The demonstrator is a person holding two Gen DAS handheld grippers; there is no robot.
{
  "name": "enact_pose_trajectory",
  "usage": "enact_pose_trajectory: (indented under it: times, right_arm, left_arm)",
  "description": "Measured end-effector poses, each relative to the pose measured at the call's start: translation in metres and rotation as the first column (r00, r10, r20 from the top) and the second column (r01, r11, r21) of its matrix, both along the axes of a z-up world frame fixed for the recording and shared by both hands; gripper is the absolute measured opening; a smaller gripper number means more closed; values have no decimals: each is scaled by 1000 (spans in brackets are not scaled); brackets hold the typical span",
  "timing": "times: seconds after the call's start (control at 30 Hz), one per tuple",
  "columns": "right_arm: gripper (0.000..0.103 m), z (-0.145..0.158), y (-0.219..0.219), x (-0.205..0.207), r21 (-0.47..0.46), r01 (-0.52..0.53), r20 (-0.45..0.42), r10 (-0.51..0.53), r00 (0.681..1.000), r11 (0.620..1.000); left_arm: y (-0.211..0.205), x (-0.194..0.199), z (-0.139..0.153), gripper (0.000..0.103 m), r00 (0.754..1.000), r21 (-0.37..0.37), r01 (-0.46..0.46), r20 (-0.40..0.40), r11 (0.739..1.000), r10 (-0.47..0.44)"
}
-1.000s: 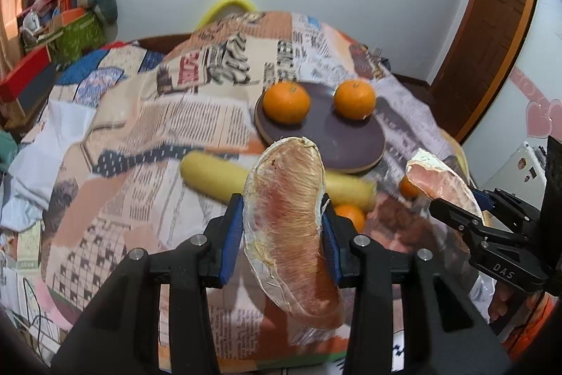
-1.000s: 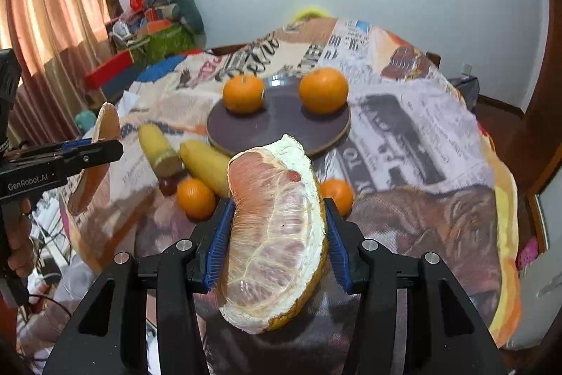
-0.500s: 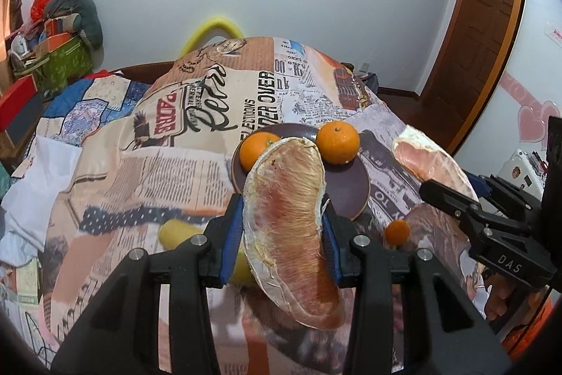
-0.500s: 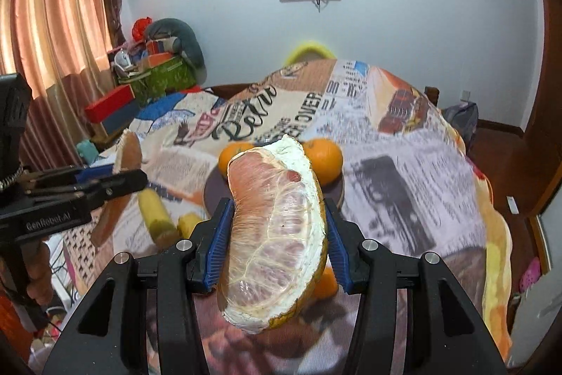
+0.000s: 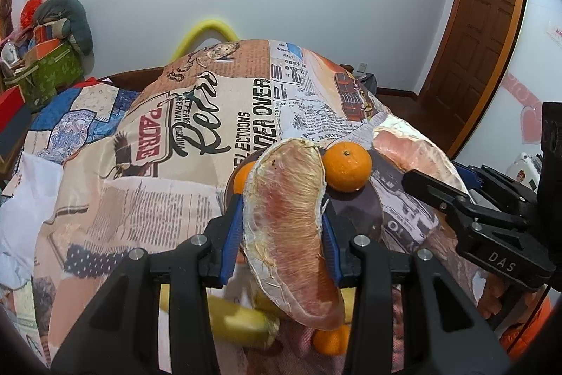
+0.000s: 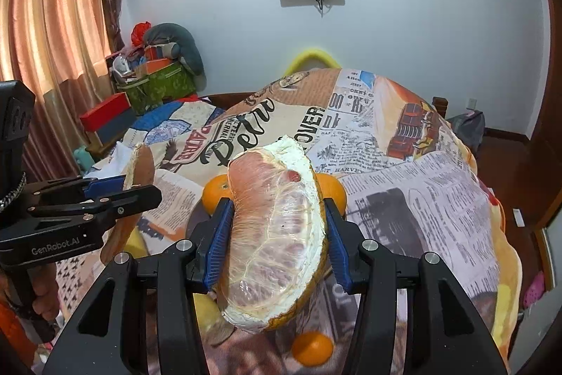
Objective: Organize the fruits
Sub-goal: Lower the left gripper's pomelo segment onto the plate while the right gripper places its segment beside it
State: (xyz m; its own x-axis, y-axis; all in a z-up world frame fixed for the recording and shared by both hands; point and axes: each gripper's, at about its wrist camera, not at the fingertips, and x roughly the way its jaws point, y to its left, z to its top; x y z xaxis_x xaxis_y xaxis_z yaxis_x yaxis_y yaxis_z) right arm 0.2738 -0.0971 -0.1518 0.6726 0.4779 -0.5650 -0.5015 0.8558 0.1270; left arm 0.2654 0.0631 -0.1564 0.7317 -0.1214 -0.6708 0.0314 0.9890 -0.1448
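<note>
Left wrist view. The left gripper [image 5: 283,231] was clamped on a long peeled pomelo wedge with pink flesh and white pith [image 5: 293,234]; both blue finger pads [image 5: 232,236] pressed its flanks, and the wedge stood up past the fingertips and hung down below them. Ahead of the fingertips, partly hidden by the wedge, lay a dark round plate [image 5: 354,209] on a newspaper-print tablecloth [image 5: 168,185]. A whole orange mandarin [image 5: 347,167] sat on the plate just right of the wedge tip; a second mandarin [image 5: 241,177] showed only as a sliver left of it. Below the fingers lay blurred yellow fruit [image 5: 246,325], type not determinable, and a small orange fruit [image 5: 331,341]. To the right, the right gripper [image 5: 421,176] carried a second peeled pomelo wedge [image 5: 409,150].

Right wrist view. The right gripper [image 6: 277,234] was closed on the broad pomelo wedge [image 6: 275,234], blue pads [image 6: 219,248] against both sides, rind edge toward the right finger. Behind the wedge, two mandarins peeked out, one left [image 6: 215,195] and one right [image 6: 333,188] of it. Below the fingers lay a small orange fruit [image 6: 312,348] and a pale yellow fruit [image 6: 210,315]. Far left of the fingers, the left gripper [image 6: 138,185] gripped its wedge [image 6: 135,195], seen edge-on, above the tablecloth [image 6: 421,199].
</note>
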Motion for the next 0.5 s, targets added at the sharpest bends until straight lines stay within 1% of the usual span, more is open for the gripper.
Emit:
enact_pose_trajectory:
  times: [0.17,0.5]
  right_arm:
    - [47,-8,6,15,-1,-7,-16,7,1000,1000]
    - [47,-24,21,43,-17,-35,-57,34,998,999]
  left_arm:
    - [1,16,-8,41,1000,11,11,-11,1000,-11]
    - [7,45,-18,41,1000,0,3,-16,1000,-3]
